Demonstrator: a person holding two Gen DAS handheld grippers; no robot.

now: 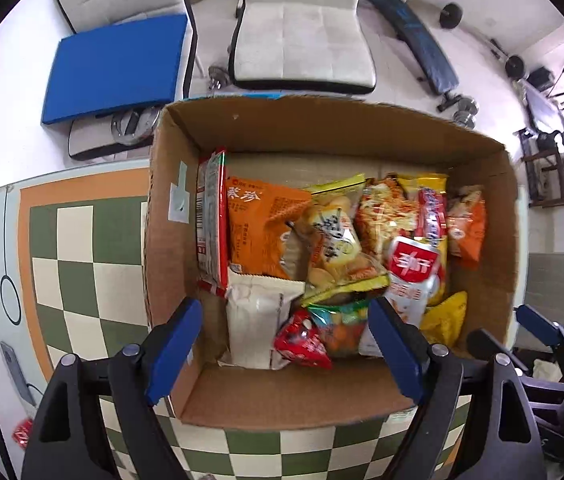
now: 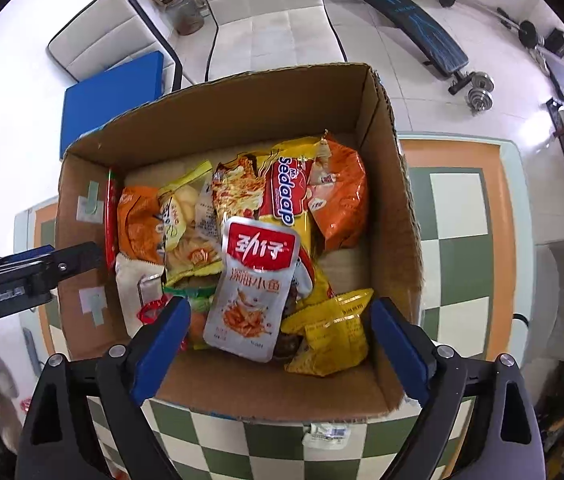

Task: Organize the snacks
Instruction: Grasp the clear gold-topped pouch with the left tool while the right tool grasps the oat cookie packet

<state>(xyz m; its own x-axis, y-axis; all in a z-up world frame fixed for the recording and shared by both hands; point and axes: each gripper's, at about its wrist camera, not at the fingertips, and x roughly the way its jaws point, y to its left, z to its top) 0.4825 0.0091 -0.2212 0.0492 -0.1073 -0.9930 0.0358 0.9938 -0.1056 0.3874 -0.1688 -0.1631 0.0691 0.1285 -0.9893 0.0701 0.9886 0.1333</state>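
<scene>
Snacks (image 2: 258, 280): lying heaped inside the cardboard box (image 2: 398, 184).
Left gripper (image 1: 282, 344): hovering wide, empty.
Right gripper (image 2: 278, 344): hovering wide, empty.
Remaining: red packet (image 1: 22, 434) sitting at seven o'clock outside the box; packing seemingly nearing completion.

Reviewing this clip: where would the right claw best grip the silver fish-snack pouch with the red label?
Probably from straight above, across the narrow width of the silver fish-snack pouch near its lower end: it lies flat on top of the pile in the cardboard box, both long edges exposed.

Home gym: weight bench (image 1: 422, 36), dumbbells (image 2: 480, 90).
</scene>
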